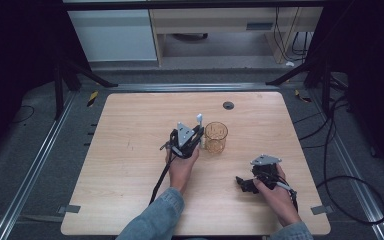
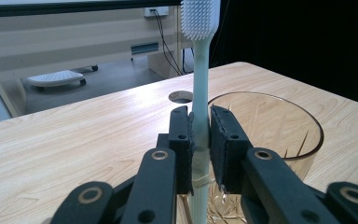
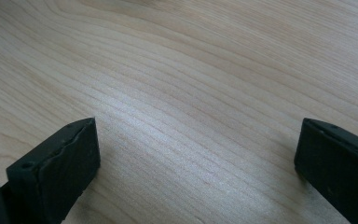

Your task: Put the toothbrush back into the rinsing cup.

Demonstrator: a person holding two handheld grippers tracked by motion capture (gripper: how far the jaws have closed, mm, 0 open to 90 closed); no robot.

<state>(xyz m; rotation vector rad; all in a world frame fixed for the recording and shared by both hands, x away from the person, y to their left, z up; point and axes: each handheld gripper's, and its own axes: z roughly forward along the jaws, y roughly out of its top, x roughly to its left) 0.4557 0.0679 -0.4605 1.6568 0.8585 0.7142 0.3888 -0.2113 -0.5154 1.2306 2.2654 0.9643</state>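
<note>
High view, left gripper (image 1: 198, 134): held over the table (image 1: 130, 165) middle, just left of the glass (image 1: 216, 137); a pale brush (image 1: 199, 119) stands up from its tip.
High view, brush place: beside the glass rim, not in it; likely brought here to be stood in the glass.
High view, right gripper (image 1: 241, 183): low near the table's right front, well apart from the glass, tip toward the left; seems parked while the other hand works.
High view, hard to read: jaw gaps too small to judge; grey plates cover both gripper bodies.
Left gripper view, grip: left gripper (image 2: 200, 140) jaws clamped on the brush (image 2: 200, 70) handle, upright, bristle head at top.
Left gripper view, reason: a mid-handle hold probably leaves the lower end free to go down into the glass (image 2: 279, 135).
Left gripper view, hidden: handle foot cut off at the bottom edge; whether it touches the glass wall cannot be told. Head top cropped.
Right gripper view, jaws: right gripper (image 3: 196, 158) wide apart, nothing between, bare table (image 3: 191, 70) beyond.
Right gripper view, unclear: whether the pads rest on the wood.
</note>
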